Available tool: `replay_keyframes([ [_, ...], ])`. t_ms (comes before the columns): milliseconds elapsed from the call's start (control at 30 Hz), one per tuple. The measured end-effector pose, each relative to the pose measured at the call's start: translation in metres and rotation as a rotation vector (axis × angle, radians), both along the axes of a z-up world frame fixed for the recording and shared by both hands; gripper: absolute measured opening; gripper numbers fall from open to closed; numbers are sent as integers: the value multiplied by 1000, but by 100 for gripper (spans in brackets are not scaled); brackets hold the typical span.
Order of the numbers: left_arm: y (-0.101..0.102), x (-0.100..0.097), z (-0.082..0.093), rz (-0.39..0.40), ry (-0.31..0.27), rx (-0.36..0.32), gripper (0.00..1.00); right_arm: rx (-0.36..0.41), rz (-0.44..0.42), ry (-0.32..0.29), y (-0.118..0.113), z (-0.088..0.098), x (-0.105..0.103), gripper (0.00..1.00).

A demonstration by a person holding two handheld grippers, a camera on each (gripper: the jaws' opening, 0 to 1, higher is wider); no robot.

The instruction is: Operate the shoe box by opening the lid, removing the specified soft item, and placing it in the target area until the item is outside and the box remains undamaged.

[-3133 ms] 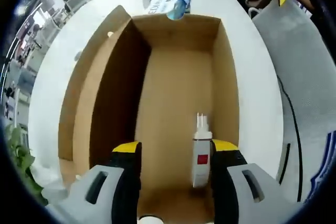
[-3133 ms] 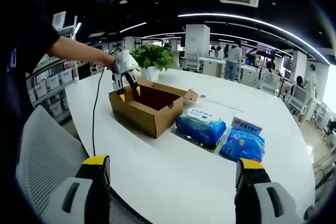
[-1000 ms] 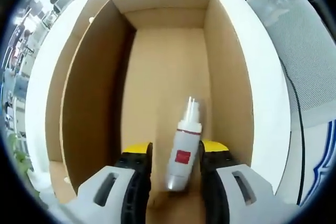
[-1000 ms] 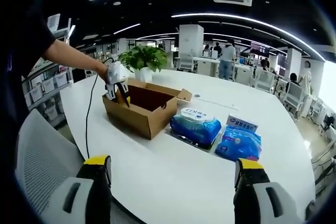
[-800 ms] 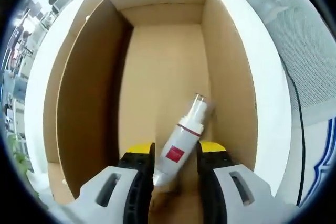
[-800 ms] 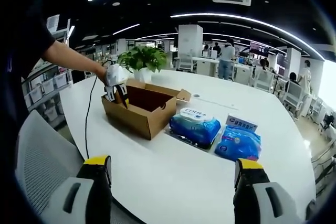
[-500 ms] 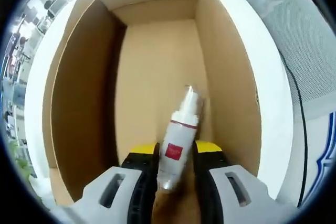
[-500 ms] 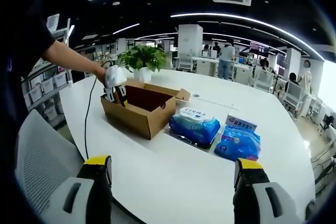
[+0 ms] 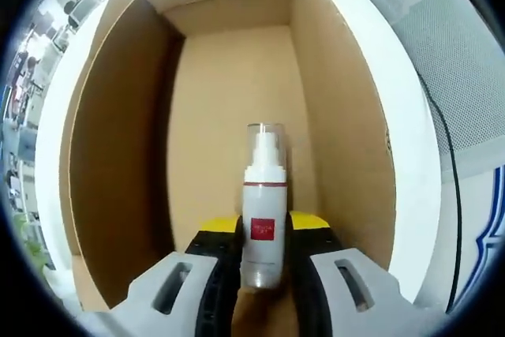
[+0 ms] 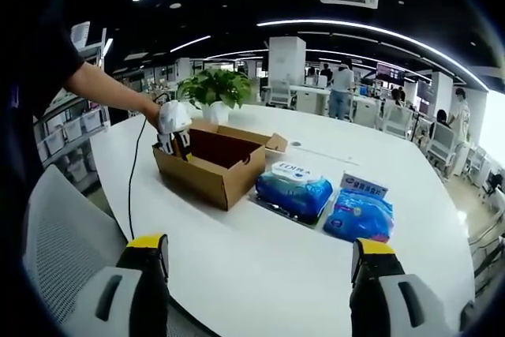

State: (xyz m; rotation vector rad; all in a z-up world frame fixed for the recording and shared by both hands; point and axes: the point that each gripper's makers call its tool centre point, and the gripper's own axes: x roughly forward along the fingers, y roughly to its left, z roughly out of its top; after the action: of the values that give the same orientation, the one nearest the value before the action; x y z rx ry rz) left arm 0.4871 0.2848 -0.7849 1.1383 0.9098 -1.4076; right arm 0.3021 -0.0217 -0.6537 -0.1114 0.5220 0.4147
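1. The left gripper [image 9: 263,234] is down inside the open cardboard shoe box [image 9: 126,116]. Its yellow-tipped jaws are clenched on the lower body of a white pump bottle [image 9: 263,219] with a red label and a clear cap.

2. Change noted: half a second ago the bottle leaned between the closing jaws; a second ago it lay slanted with the jaws wider apart. It now stands straight along the jaw line, pressed on both sides. Judgement: the grasp is completed and the bottle has squared itself to the grip.

3. Whether the bottle's base touches the box floor cannot be told from the left gripper view.

4. In the right gripper view the left gripper [image 10: 175,136] dips into the near end of the box [image 10: 213,171] on the white table [image 10: 260,258], the person's arm [image 10: 106,84] reaching to it.

5. The right gripper [image 10: 256,270] is released, jaws wide apart, held low over the table edge well apart from the box. It has not moved in the last three seconds.

6. Two blue wipe packs [image 10: 293,189] [image 10: 363,212] lie on the table beside the box, outside it.

7. Task standing, as judgement: lid already open, walls look undamaged, item secured but not yet lifted out. The next step calls for a straight lift clear of the side walls to avoid scraping the cardboard.
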Motion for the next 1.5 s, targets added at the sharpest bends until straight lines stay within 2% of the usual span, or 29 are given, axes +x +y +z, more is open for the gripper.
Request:
replay_keyframes([
  [100,-2,-1,5,2,3,-4,20,1,4,3,1,-1,0,96],
  [267,-3,3,10,3,-27,-11,20,-1,11,6,2,-1,-1,96],
  [633,5,10,22,88,-71,-18,19,6,21,8,5,0,-2,95],
  [967,2,12,43,130,-122,-49,19,22,24,15,7,0,-3,93],
  [1200,-1,16,62,203,-171,-100,19,33,19,12,11,5,-1,91],
  [1500,-5,6,86,260,-207,-158,19,53,35,6,23,19,9,84],
])
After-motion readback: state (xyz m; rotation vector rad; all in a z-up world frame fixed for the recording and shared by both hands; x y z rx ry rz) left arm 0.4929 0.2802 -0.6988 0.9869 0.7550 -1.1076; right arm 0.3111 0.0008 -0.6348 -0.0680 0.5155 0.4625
